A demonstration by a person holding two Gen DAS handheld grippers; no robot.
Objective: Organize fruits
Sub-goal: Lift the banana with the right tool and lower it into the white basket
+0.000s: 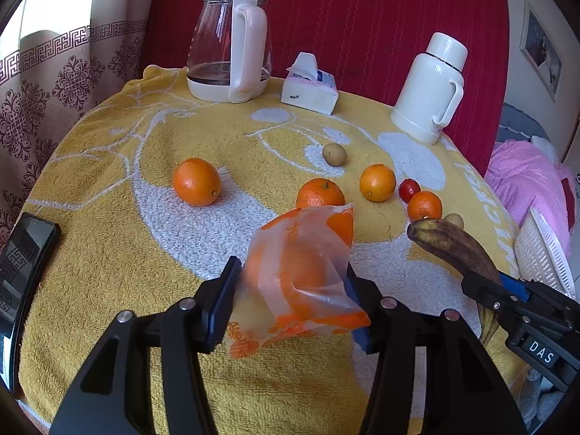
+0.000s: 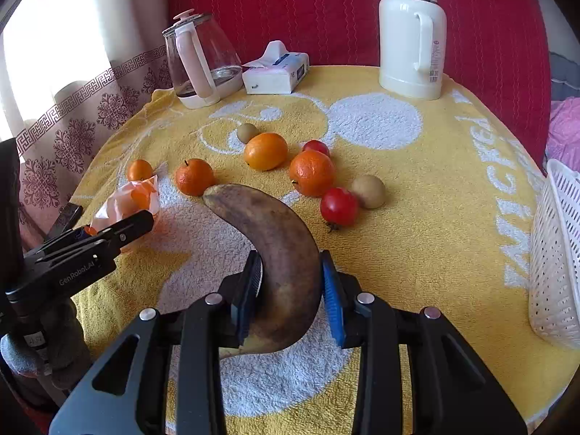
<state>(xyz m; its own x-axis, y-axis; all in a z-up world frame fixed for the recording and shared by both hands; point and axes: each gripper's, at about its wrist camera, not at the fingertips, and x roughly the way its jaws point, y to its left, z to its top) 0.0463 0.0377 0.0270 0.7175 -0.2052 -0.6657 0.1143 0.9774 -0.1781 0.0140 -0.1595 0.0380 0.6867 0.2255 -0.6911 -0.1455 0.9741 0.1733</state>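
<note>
My right gripper (image 2: 290, 297) was clamped on the browned banana (image 2: 279, 253), whose long axis curved up and away from the jaws toward the left. The white basket (image 2: 554, 253) lay to that gripper's right, nearer it than the left gripper (image 1: 293, 301), which pinched an orange-printed bag (image 1: 301, 272), probably holding an orange.

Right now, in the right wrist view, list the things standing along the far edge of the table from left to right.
Glass kettle → tissue box → white thermos.
</note>
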